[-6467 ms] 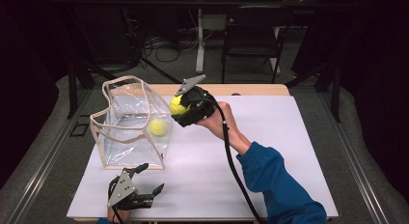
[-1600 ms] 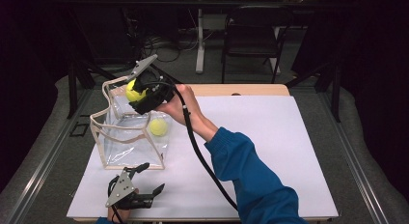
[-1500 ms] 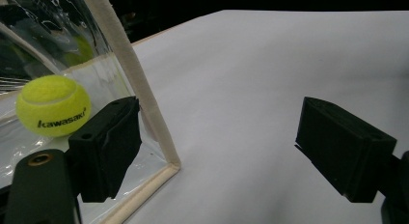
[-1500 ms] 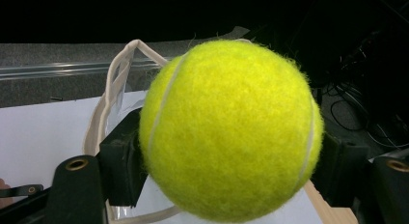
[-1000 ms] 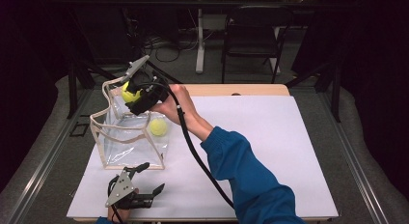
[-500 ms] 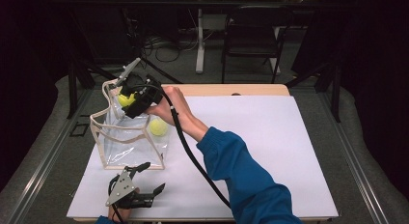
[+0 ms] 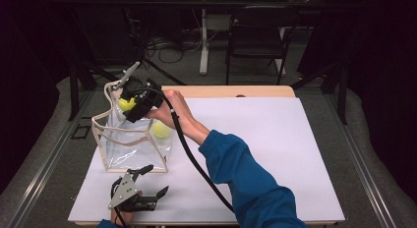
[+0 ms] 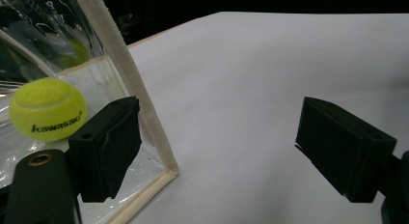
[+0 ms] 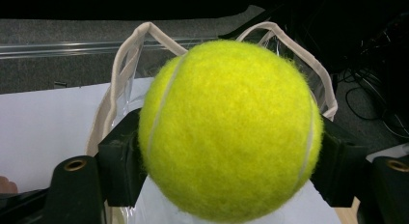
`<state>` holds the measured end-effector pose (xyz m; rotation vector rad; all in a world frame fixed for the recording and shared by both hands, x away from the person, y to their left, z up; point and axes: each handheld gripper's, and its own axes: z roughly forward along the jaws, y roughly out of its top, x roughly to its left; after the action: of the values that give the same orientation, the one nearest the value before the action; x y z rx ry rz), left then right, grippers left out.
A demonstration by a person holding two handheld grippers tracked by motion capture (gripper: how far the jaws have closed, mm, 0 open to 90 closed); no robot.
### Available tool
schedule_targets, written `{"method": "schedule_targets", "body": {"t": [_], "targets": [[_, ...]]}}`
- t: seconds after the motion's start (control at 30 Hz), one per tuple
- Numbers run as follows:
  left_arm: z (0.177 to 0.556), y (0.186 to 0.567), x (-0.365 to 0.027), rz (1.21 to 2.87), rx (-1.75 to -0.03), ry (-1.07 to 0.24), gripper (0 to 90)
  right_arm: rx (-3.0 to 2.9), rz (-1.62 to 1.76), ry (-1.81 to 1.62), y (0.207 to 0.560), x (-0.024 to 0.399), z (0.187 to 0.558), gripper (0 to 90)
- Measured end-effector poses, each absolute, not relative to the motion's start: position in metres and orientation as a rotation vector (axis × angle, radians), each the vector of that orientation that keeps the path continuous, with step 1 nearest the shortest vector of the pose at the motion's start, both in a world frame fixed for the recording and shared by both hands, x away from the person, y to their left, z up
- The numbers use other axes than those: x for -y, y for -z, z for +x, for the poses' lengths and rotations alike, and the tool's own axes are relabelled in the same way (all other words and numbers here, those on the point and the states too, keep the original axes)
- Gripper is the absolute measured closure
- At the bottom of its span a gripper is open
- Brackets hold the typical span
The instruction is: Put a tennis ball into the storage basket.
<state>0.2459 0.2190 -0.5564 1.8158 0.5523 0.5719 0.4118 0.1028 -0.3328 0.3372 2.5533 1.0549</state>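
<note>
R arm stretched fwd-left over the desk (image 7: 275, 139); right gripper (image 7: 132, 101) clamped on a tennis ball (image 9: 230, 130), over the clear bag (image 7: 129, 139)'s open top. Left gripper (image 7: 147, 181) rests near desk's front edge, jaws wide, holding nothing. 2 balls: 2nd ball (image 7: 161, 129) inside bag. White desk, dark room, chair (image 7: 255, 39) behind.

- The table (image 7: 275, 139) in front of me has a white top, with a strip of bare wood along its far edge.
- A clear bag (image 7: 129, 144) with cream trim stands upright on the table's left part.
- My left gripper (image 7: 140, 193) rests on the white top near the front edge, just before the bag, jaws apart.
</note>
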Motion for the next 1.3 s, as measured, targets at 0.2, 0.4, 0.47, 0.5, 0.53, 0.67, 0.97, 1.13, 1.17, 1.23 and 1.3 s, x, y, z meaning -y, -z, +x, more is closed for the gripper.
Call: {"method": "schedule_targets", "body": {"t": [0.2, 0.4, 0.47, 0.5, 0.53, 0.67, 0.97, 1.13, 1.17, 1.23, 1.3], "targets": [[0.246, 0.556, -0.219, 1.82, -0.542, -0.567, 16.0, -2.579, 0.349, -1.046, 0.338, -0.103, 0.415, 26.0], [0.246, 0.556, -0.22, 1.821, -0.543, -0.57, 16.0, -2.602, 0.36, -1.028, 0.344, -0.106, 0.416, 25.8], [0.246, 0.556, -0.22, 1.821, -0.545, -0.57, 16.0, -2.605, 0.363, -1.023, 0.346, -0.107, 0.416, 25.8], [0.246, 0.556, -0.22, 1.821, -0.545, -0.57, 16.0, -2.606, 0.363, -1.025, 0.346, -0.107, 0.417, 25.8], [0.246, 0.556, -0.22, 1.82, -0.545, -0.569, 16.0, -2.609, 0.369, -1.027, 0.347, -0.107, 0.417, 25.8], [0.246, 0.556, -0.219, 1.822, -0.546, -0.571, 16.0, -2.626, 0.364, -1.041, 0.349, -0.108, 0.418, 25.6], [0.246, 0.556, -0.219, 1.824, -0.543, -0.569, 16.0, -2.651, 0.388, -1.053, 0.353, -0.108, 0.42, 25.3], [0.246, 0.556, -0.219, 1.82, -0.545, -0.568, 16.0, -2.656, 0.395, -1.054, 0.355, -0.109, 0.42, 25.2], [0.246, 0.556, -0.219, 1.821, -0.544, -0.566, 16.0, -2.656, 0.4, -1.052, 0.355, -0.109, 0.42, 25.2], [0.247, 0.556, -0.218, 1.825, -0.544, -0.566, 16.0, -2.666, 0.402, -1.046, 0.357, -0.109, 0.42, 24.8], [0.247, 0.555, -0.218, 1.828, -0.539, -0.561, 16.0, -2.664, 0.408, -1.036, 0.358, -0.11, 0.418, 21.0]]}}
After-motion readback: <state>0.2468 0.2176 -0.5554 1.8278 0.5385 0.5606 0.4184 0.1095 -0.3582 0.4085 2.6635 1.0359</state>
